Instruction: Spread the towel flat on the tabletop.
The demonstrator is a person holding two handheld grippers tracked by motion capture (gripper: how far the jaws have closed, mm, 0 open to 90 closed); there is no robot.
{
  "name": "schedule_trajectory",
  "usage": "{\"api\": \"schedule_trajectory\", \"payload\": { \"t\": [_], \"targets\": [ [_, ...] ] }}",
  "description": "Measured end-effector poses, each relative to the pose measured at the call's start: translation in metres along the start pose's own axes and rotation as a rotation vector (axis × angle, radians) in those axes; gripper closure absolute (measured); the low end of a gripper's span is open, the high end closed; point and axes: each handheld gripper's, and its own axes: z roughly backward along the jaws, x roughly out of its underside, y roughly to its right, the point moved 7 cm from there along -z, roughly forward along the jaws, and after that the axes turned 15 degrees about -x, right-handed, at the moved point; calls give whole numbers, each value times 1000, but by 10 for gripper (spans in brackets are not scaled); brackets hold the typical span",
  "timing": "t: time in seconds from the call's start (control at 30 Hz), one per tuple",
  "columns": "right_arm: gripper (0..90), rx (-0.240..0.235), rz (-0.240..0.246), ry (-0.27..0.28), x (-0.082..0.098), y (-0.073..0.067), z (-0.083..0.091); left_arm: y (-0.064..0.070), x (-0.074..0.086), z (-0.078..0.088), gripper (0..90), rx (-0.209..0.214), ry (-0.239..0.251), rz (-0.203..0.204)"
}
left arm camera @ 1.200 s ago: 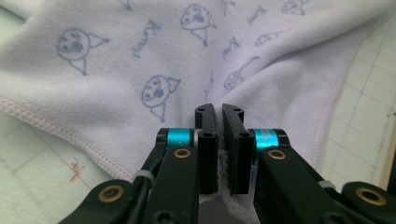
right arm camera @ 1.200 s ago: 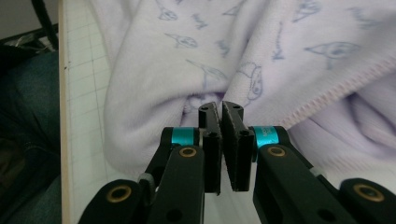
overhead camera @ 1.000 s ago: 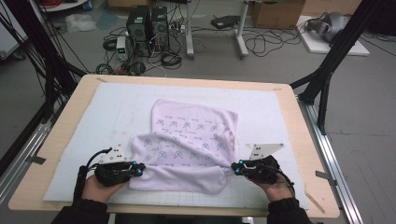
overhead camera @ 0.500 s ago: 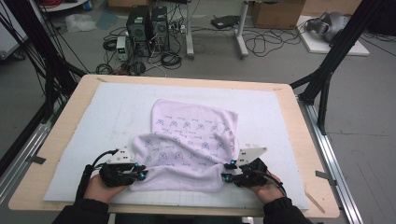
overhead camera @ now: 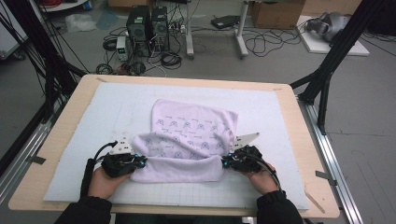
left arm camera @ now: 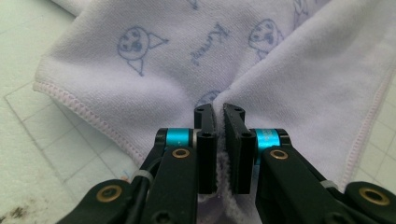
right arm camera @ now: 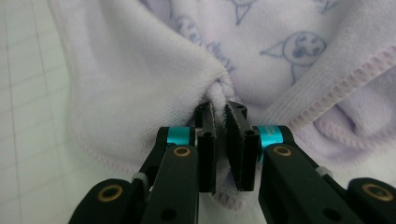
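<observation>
Jaws of both my left gripper and right gripper have just closed again, each pinching an end of the pale lilac cartoon-print terry towel lying mid-mat, and its near edge now sits drawn toward me, so folding can proceed.

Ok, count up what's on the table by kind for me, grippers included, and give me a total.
Towel, lilac with printed faces: 1
White grid mat under it: 1
Grippers, each closed on a near end of the towel: 2, the left gripper and the right gripper
Total: 4
</observation>
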Motion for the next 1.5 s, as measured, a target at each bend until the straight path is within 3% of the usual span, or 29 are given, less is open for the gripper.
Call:
{"api": "schedule_trajectory", "payload": {
  "t": [0.1,0.17,0.23,0.4,0.47,0.53,0.7,0.77,0.87,1.0,1.03,1.1,1.2,1.5],
  "targets": [
    [717,9,15,48,-1,-1,5,-2,0,4,721,-13,8,0],
    [707,21,31,55,-2,-4,8,-1,0,10,699,-8,23,-4],
    [698,17,72,102,-2,-19,19,0,-2,20,627,-12,54,-10],
    [711,17,138,152,2,-37,29,5,-7,42,623,9,129,-13],
    [728,-4,154,153,4,-43,28,8,-9,44,654,25,139,-34],
    [762,-33,158,120,7,-44,20,13,-7,41,737,51,128,-54],
    [745,-49,145,83,10,-39,8,17,3,29,746,84,61,-79],
    [675,-61,122,46,13,-35,-1,18,7,25,702,93,35,-83],
    [653,-85,108,24,16,-33,-7,19,13,17,630,103,-11,-86],
    [725,-74,100,40,17,-33,-9,21,15,14,719,77,-6,-110],
    [811,-75,96,40,17,-33,-8,20,15,15,824,78,-12,-101],
    [865,-94,99,38,16,-34,-9,20,16,15,847,79,-14,-99],
    [872,-115,80,36,18,-36,-7,22,16,17,864,70,-17,-103],
    [876,-152,120,57,20,-62,4,29,17,36,866,92,17,-93]
  ]
}}
